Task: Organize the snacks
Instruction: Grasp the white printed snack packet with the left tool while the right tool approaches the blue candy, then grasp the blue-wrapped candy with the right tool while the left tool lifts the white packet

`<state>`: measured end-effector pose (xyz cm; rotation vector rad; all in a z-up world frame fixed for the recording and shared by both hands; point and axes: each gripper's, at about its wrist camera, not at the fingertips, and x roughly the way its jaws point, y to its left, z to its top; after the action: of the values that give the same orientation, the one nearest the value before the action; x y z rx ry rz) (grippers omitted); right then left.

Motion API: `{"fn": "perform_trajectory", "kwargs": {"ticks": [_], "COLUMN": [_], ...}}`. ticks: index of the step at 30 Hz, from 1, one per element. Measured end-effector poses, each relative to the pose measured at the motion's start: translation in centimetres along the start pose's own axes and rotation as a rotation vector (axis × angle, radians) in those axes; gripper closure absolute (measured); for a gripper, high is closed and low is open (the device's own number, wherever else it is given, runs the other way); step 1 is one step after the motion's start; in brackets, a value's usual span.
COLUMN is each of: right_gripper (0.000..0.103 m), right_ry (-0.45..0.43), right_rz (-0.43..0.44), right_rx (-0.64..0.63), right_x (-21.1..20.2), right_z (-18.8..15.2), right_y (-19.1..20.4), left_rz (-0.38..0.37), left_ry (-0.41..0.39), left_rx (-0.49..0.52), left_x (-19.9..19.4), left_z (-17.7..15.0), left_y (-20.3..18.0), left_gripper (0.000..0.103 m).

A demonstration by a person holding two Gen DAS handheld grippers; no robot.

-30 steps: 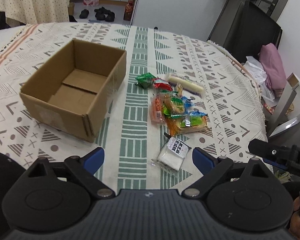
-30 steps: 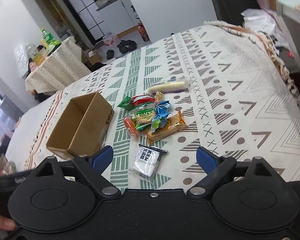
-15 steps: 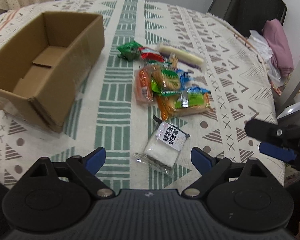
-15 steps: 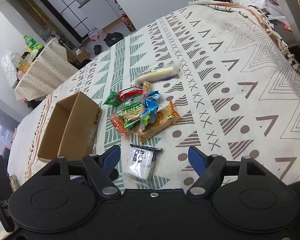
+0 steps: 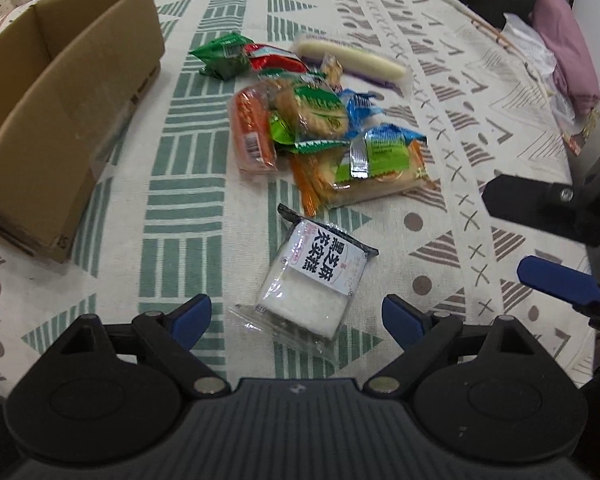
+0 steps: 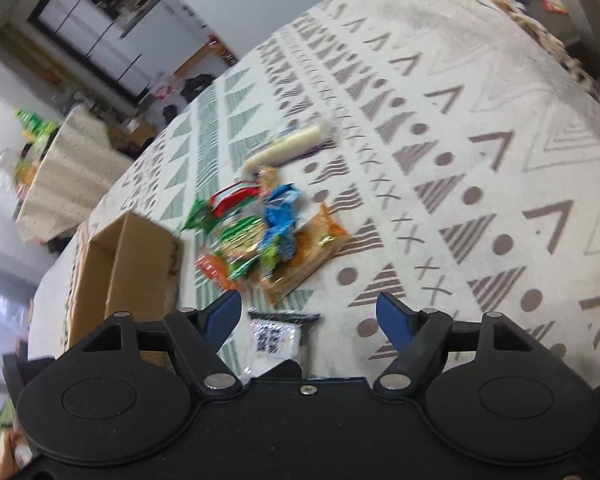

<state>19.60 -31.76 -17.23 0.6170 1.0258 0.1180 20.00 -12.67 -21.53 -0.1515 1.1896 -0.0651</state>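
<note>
in the left wrist view, at the far left an open cardboard box [image 5: 52, 120] sits on the patterned tablecloth [image 5: 480, 128], its inside mostly hidden by the near wall. to its right, apart from the box, lies the snack pile: a green packet [image 5: 222, 56] touching a red packet [image 5: 274, 60] at the back, a long white roll [image 5: 354, 60] behind them, an orange-red sausage pack [image 5: 252, 132], a green-labelled cracker pack [image 5: 312, 112], a blue wrapper [image 5: 360, 106] and a clear bread pack with a green label [image 5: 374, 168], all overlapping. nearer the camera, separate from the heap, a clear packet of white cake with black chinese lettering [image 5: 312, 280] lies flat, angled, between the blue fingertips of the left gripper [image 5: 296, 318] — the jaws are spread wide and nothing is grasped. at the far right edge the right gripper [image 5: 540, 236] reaches in over the cloth, one dark finger above one blue one, apart. in the blurred right wrist view, the box [image 6: 124, 272] is at left, the pile [image 6: 268, 236] in the middle, and the right gripper [image 6: 308, 316] is released, holding nothing — the white packet [image 6: 274, 340] sits just ahead of it, partly hidden by the body.
</note>
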Motion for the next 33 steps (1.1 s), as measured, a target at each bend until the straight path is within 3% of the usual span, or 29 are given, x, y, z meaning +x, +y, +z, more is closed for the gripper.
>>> {"fn": "perform_trajectory", "kwargs": {"ticks": [11,13,17,22,33], "right_gripper": [0.03,0.03,0.032,0.039,0.058], "right_ry": [0.04,0.041,0.043,0.022,0.019], "right_rz": [0.021,0.025,0.052,0.133,0.106], "right_rx": [0.06,0.067,0.075,0.09,0.065], "right_x": [1.8,2.0,2.6,3.5,6.4], "right_z": [0.4,0.5,0.6,1.0,1.4], "right_y": [-0.9,-0.9,-0.8,-0.4,1.2], "left_rz": [0.068,0.078,0.067,0.026,0.03], "left_ry": [-0.004,-0.019,-0.042,-0.061,-0.08], "left_rx": [0.0,-0.004,-0.012,-0.047,-0.105], "left_x": [2.1,2.1,1.6,0.9,-0.6], "left_z": [0.4,0.5,0.9,1.4,1.9], "left_y": [-0.7,-0.7,-0.5,0.2,2.3], "left_gripper": [0.011,0.019,0.055,0.057,0.057]}}
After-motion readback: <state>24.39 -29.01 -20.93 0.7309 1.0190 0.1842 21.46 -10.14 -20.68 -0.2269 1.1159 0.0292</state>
